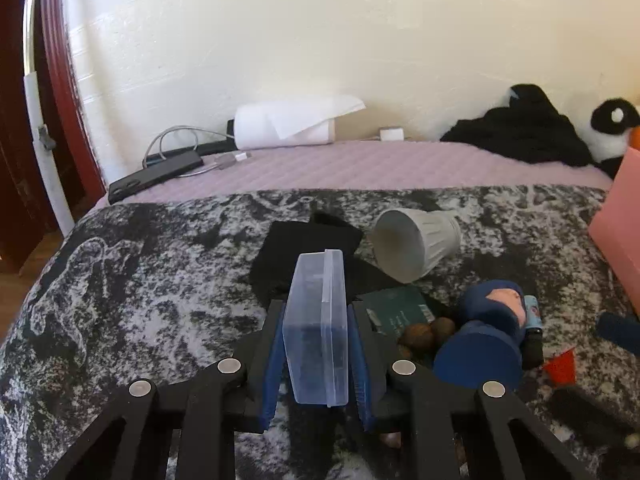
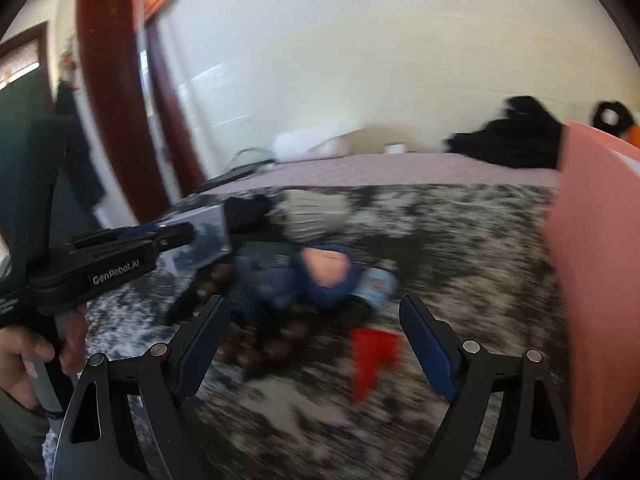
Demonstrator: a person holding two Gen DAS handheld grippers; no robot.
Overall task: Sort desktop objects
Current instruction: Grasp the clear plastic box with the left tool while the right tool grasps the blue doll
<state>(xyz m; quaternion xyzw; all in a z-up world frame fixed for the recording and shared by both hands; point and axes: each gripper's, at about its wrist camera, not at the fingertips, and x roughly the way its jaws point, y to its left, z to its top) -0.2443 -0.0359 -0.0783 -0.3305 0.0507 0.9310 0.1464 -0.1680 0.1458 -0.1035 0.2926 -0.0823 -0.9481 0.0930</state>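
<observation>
My left gripper (image 1: 316,312) is shut on a clear plastic box (image 1: 320,332), held on its edge between the blue pads above the black-and-white blanket (image 1: 140,280). In the right wrist view the same box (image 2: 206,236) shows at the left gripper's tip (image 2: 180,236). My right gripper (image 2: 314,308) is open over a blurred pile. In that pile are a blue doll (image 2: 324,276), brown walnuts (image 2: 276,344) and a small red cup (image 2: 372,356); nothing sits between the pads. A white cup (image 1: 416,244) lies on its side beside a black cloth (image 1: 308,244).
A pink box (image 2: 596,280) stands at the right edge. A green booklet (image 1: 400,312) lies by the walnuts (image 1: 428,334). At the back are a phone (image 1: 156,176), cables, a paper roll (image 1: 288,126), a black garment (image 1: 520,132) and a panda plush (image 1: 612,128). A hand (image 2: 36,356) holds the left gripper's handle.
</observation>
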